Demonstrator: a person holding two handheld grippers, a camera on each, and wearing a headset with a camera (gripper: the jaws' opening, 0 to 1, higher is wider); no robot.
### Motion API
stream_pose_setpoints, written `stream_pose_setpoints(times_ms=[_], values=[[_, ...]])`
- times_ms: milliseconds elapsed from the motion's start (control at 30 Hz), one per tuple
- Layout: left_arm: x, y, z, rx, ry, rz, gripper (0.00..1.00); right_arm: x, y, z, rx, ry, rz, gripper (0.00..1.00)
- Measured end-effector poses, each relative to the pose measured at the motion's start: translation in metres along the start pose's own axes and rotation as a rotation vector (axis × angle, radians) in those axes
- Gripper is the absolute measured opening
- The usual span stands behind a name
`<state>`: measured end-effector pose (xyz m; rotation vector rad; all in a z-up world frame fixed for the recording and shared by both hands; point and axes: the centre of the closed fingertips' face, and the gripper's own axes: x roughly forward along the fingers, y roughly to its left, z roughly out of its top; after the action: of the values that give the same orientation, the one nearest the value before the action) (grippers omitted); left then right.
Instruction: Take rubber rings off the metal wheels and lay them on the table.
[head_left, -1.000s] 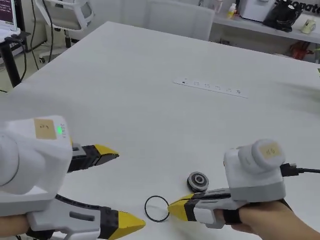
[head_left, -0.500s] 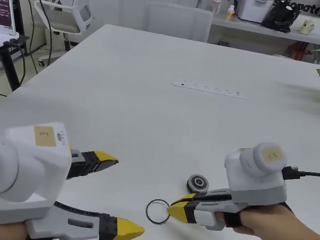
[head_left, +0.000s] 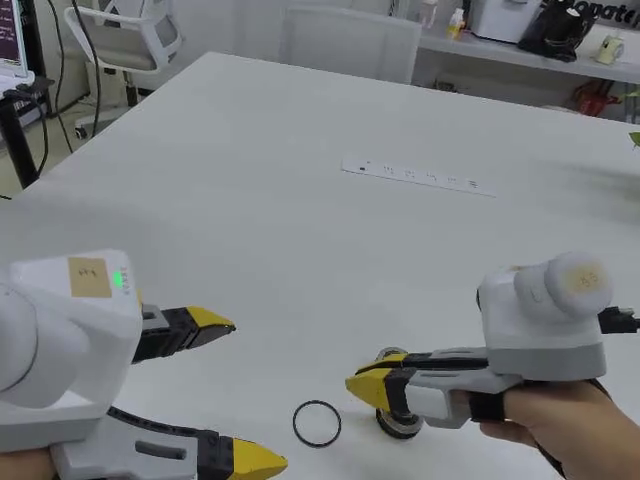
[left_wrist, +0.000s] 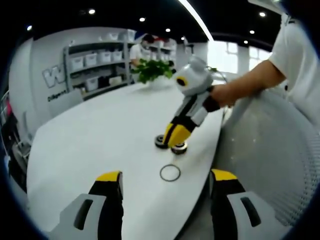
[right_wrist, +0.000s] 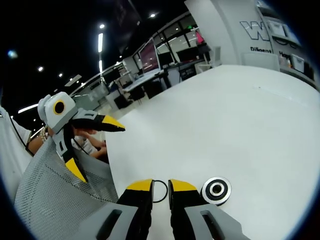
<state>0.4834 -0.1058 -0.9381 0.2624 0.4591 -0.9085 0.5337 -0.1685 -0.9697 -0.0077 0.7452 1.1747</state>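
White table (head_left: 300, 200) stretches back toward shelves and a chair, and a long white strip (head_left: 415, 177) lies on it well beyond the rubber ring (head_left: 317, 423). The ring lies flat and loose on the tabletop. Just right of the ring, and apart from it, the metal wheel (right_wrist: 217, 190) rests flat. In the head view it is partly hidden by the right gripper (right_wrist: 161, 186), whose jaws are closed to a thin slit and grip nothing. Left of the ring hangs the left gripper (head_left: 250, 393), its jaws spread wide and empty, with the ring ahead of them.
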Motion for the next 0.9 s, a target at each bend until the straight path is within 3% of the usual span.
stream_pose_setpoints(times_ms=[233, 600, 900], values=[[0.000, -0.001, -0.001, -0.001, 0.004, -0.005, 0.71, -0.015, 0.002, 0.020, -0.023, -0.065, -0.005, 0.10], [0.001, -0.003, -0.001, -0.001, 0.007, -0.013, 0.71, -0.047, 0.000, 0.052, 0.003, -0.213, -0.018, 0.10], [0.000, -0.005, 0.002, -0.003, -0.007, -0.022, 0.71, -0.070, -0.011, 0.062, 0.034, -0.278, -0.045, 0.10]])
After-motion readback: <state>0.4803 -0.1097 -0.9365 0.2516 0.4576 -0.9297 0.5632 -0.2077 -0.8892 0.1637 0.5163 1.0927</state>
